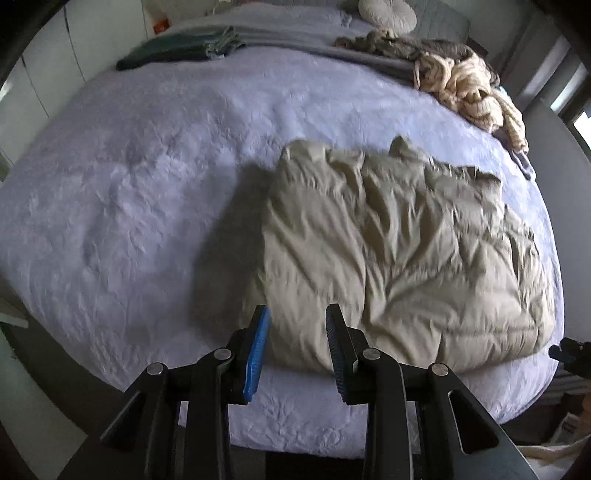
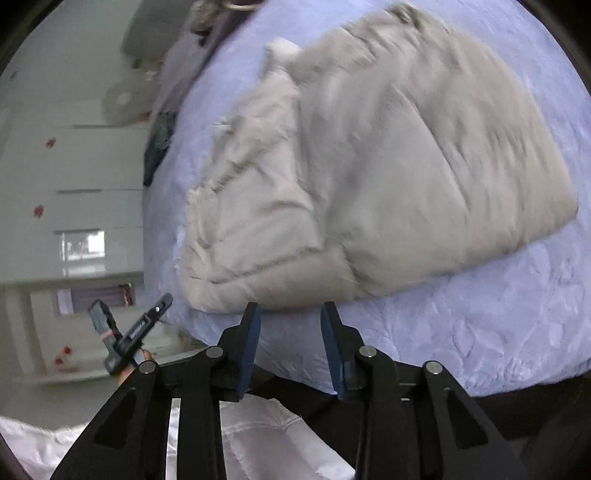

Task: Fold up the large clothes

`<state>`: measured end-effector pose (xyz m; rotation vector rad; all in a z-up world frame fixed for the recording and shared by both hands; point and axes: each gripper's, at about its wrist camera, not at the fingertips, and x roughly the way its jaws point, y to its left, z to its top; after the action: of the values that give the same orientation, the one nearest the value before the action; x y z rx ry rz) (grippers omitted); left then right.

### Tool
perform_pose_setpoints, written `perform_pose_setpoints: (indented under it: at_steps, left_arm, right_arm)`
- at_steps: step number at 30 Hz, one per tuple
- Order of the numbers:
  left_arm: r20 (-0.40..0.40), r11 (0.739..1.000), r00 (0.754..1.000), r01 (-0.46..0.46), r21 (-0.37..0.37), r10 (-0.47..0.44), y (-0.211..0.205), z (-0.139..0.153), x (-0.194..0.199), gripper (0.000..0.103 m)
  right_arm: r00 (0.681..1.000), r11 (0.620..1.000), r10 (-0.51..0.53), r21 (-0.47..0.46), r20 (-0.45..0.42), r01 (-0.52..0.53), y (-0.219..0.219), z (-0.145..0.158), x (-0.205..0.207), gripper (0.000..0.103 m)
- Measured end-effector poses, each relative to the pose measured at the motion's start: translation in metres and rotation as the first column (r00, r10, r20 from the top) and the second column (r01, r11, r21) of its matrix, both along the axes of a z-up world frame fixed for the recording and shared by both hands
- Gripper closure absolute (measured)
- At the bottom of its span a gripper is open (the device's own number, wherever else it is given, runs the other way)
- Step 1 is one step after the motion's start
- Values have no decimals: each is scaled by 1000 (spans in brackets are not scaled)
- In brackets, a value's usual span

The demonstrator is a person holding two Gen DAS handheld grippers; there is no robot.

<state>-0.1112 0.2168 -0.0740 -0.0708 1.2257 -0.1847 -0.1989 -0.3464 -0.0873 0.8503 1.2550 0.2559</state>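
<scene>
A beige puffy quilted garment (image 1: 399, 251) lies folded into a rough rectangle on the lavender bed (image 1: 129, 192). It also fills the right wrist view (image 2: 369, 166). My left gripper (image 1: 297, 314) is open and empty, hovering over the garment's near left corner. My right gripper (image 2: 291, 310) is open and empty, just off the garment's near edge by the bed's rim (image 2: 480, 332). The left gripper also shows in the right wrist view (image 2: 129, 328), and the right gripper's tip shows at the edge of the left wrist view (image 1: 569, 354).
A folded dark green garment (image 1: 181, 46) lies at the bed's far left. A heap of cream and brown knitwear (image 1: 461, 85) lies at the far right, with a round cushion (image 1: 386, 13) behind. White wardrobe doors (image 2: 74, 166) stand beyond the bed. White fabric (image 2: 258, 435) lies below my right gripper.
</scene>
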Motion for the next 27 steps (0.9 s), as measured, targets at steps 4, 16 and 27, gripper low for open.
perform_pose_setpoints:
  at_steps: [4,16,27]
  left_arm:
    - [-53,999,998,39,-6,-40,-18,-30,19,70]
    - [-142,984,988,82,157,-60,-50,-64,27,70]
    - [-93,992,995,30,123,-19,-61,-19,3,66]
  right_arm:
    - [995,979,-96,-179,5,96,-10,-1,9,66]
    - [988,918,-132,-387,-82,90,-14,-40,24,67]
    - [997,927,-60,-373,-52,37,-22,-14,-5,59]
